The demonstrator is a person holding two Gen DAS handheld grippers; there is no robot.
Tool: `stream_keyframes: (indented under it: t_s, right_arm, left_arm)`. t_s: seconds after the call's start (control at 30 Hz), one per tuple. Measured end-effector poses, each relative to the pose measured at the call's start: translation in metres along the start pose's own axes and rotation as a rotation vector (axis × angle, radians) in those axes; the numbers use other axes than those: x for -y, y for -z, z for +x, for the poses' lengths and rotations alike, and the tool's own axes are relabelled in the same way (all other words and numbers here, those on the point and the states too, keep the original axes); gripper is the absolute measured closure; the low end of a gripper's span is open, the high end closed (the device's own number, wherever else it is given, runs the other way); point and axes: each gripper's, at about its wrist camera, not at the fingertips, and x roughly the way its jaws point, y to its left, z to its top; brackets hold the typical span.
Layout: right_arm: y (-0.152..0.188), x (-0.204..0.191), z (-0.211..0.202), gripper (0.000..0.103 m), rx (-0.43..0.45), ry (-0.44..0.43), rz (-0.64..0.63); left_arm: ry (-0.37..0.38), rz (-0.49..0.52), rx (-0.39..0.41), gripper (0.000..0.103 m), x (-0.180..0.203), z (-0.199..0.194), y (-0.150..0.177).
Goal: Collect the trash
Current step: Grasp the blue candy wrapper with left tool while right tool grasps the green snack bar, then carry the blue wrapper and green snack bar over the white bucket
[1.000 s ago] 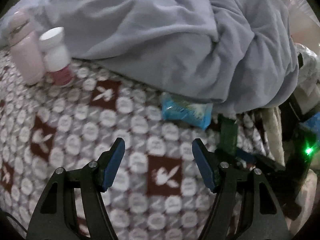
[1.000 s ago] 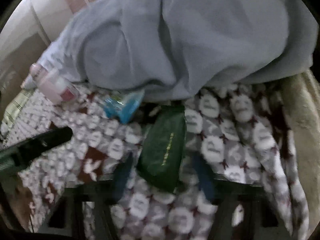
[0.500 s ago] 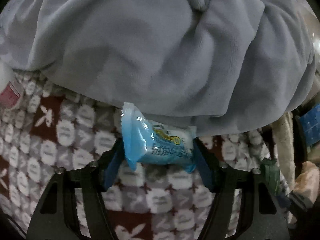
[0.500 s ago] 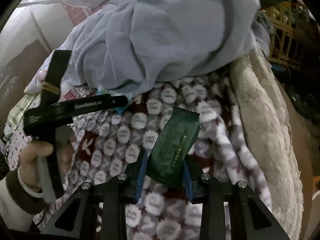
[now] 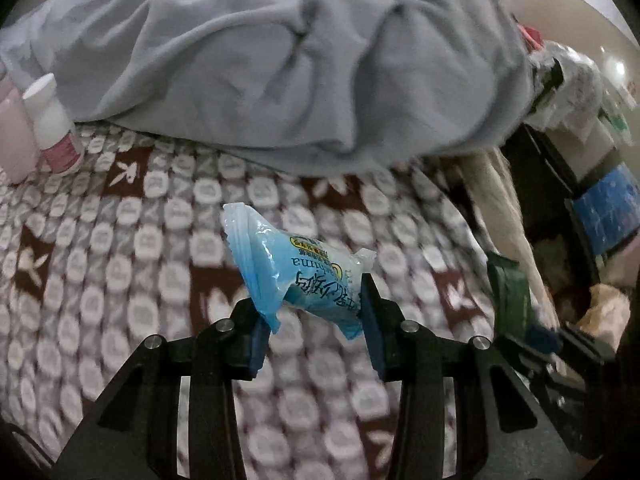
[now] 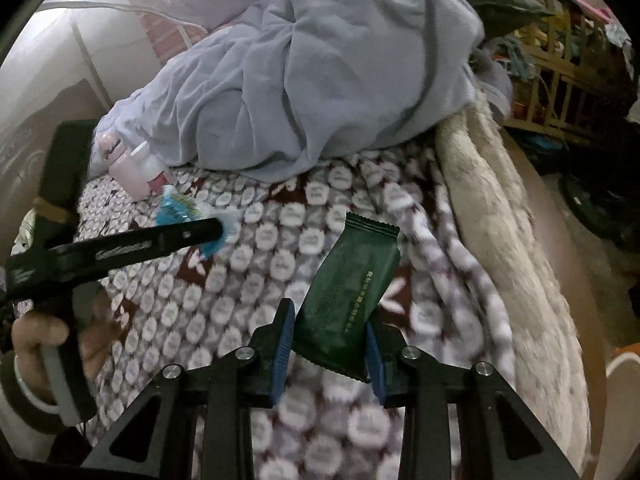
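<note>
Low in the left wrist view, the left gripper (image 5: 312,320) has the blue wrapper (image 5: 296,276) pinched across its width, and those jaws have just been closing onto it. The packet sits just below the centre of the frame, tilted, lifted clear of the patterned blanket (image 5: 132,240) on the bed. Up at the left edge stand a pink bottle (image 5: 14,136) and a white-capped bottle (image 5: 54,124), touching each other; whether they count as trash I cannot tell. A grey duvet (image 5: 280,60) fills the top half. Far right, a sliver of green packet shows, blurred.

Over to the right wrist view: the right gripper (image 6: 328,354) is clenched on the green wrapper (image 6: 352,292), jaws clamped on its lower end, the packet rising up and to the right at centre frame, its top off the blanket. At the left edge a hand (image 6: 52,340) grips the other tool, whose finger crosses the blue wrapper at mid left.

So both pieces of litter in sight are picked up, one per gripper. What is left, by my reading, is carrying them to a bin; no bin shows in either view, and the rest of the bed looks free of wrappers.
</note>
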Motion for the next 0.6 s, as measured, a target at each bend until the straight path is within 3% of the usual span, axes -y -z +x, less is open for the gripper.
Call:
stream_keyframes:
  t_s: [0.2,0.6]
  right_arm:
    - [0.024,0.014,-0.031,0.071,0.008,0.031,0.027]
    - [0.062,0.047,-0.080,0.071,0.029,0.090,0.093]
  left_arm:
    - [0.015,0.070,0.010,0.065,0.048,-0.021,0.038]
    - [0.029,0.199,0.024,0.065,0.121,-0.043,0.072]
